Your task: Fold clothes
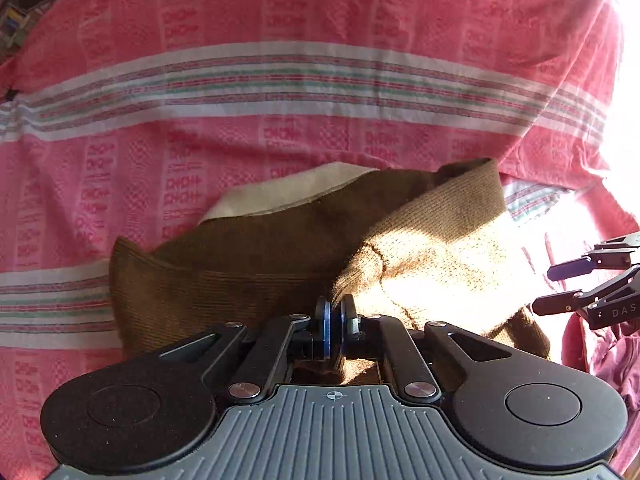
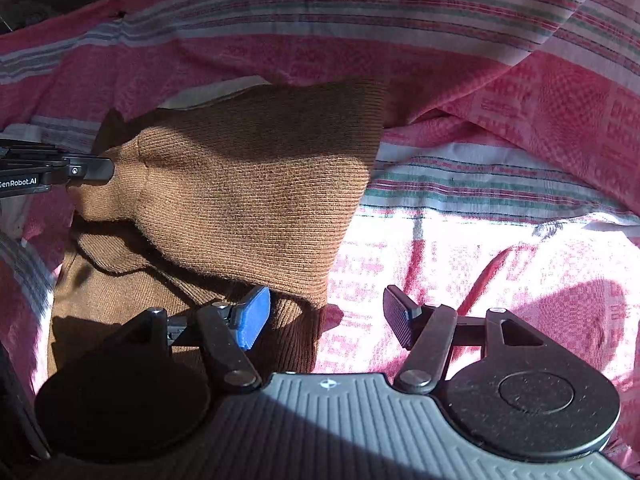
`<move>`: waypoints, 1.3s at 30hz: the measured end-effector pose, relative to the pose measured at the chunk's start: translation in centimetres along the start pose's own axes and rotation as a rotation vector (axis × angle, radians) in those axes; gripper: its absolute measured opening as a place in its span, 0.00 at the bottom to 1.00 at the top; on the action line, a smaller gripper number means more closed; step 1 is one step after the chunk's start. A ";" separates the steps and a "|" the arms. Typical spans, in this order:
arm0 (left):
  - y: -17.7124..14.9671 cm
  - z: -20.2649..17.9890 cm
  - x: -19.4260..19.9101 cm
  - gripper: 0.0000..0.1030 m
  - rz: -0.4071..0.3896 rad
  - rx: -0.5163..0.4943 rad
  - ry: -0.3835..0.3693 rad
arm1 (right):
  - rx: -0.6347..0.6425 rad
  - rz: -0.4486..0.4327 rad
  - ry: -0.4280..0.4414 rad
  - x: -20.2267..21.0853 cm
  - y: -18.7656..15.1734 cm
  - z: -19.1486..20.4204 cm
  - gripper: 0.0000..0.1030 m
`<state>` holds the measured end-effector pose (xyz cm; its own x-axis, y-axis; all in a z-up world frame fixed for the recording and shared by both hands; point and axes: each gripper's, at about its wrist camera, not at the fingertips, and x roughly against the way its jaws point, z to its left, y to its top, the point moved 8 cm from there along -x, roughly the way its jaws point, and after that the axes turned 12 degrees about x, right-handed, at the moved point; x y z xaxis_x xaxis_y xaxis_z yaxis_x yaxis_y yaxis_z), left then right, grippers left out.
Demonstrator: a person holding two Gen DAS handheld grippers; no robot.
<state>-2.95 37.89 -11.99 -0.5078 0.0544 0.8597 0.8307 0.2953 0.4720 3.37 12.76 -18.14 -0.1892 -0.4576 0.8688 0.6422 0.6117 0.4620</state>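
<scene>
A brown ribbed knit garment (image 1: 280, 248) lies crumpled on a pink striped sheet (image 1: 280, 20). My left gripper (image 1: 336, 316) is shut on a raised fold of it, its blue pads pressed together on the knit. In the right wrist view the same brown garment (image 2: 260, 184) fills the middle, and the left gripper (image 2: 94, 170) pinches its left side. My right gripper (image 2: 326, 320) stands open over the garment's lower right edge, the blue pad above the knit and the black pad above the sheet (image 2: 480, 240). The right gripper (image 1: 560, 284) also shows open at the right edge.
A cream cloth (image 1: 288, 188) peeks out from behind the brown garment. A maroon cloth (image 1: 600, 360) lies bunched at the lower right. Strong sunlight washes out the right side of the sheet. Dark clutter (image 1: 24, 8) sits past the sheet's far left corner.
</scene>
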 end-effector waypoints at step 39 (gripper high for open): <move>-3.0 5.7 1.3 0.75 0.036 0.021 0.017 | 0.101 -0.081 0.138 -2.1 12.2 3.5 0.74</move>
<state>-7.37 42.50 -13.35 -0.4738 0.0490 0.8793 0.8433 0.3130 0.4370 8.95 23.45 -13.73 -0.1294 -0.5881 0.7984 0.5502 0.6273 0.5512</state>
